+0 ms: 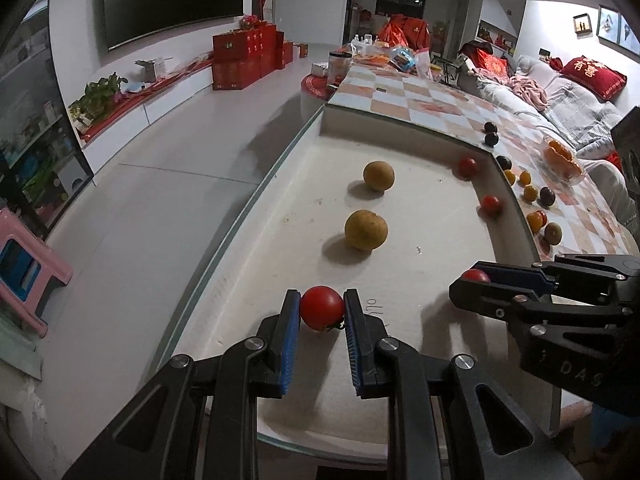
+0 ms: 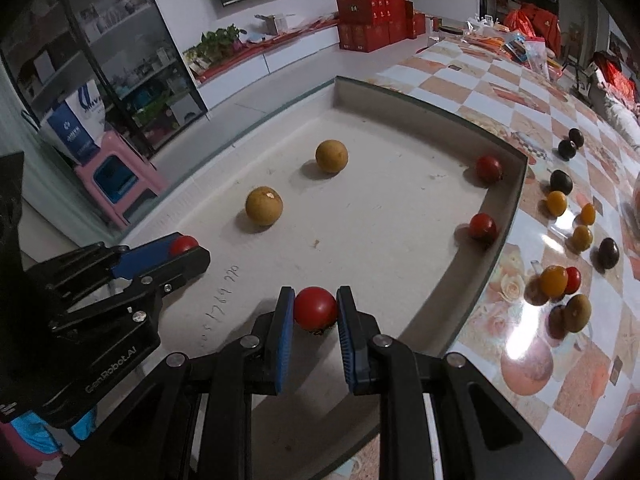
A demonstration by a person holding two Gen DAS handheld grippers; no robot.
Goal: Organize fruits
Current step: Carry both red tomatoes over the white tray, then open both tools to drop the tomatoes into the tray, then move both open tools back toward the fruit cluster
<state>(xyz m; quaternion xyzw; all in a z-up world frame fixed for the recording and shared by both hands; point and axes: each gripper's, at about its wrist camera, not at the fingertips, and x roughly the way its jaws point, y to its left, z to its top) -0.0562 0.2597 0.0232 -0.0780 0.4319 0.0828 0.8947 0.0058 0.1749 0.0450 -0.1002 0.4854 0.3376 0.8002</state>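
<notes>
White tray (image 1: 400, 248) holds both grippers: left gripper (image 1: 322, 308) and right gripper (image 2: 316, 308) each pinch a red tomato (image 1: 322, 307) (image 2: 315, 307). Only the right view shows "GenRobot.AI" on the left gripper's body.

Black angular fingers (image 1: 286, 320) with ribbed blue pads (image 2: 285, 344), silver screws (image 1: 256, 344).

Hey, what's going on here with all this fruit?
A person is sorting fruit with two handheld grippers. The left gripper is shut on a small red tomato, and the right gripper is shut on another red tomato, both low over the shallow white tray. Two round yellow-brown fruits and two more tomatoes already lie inside; other small fruits remain on the checkered tablecloth.
</notes>
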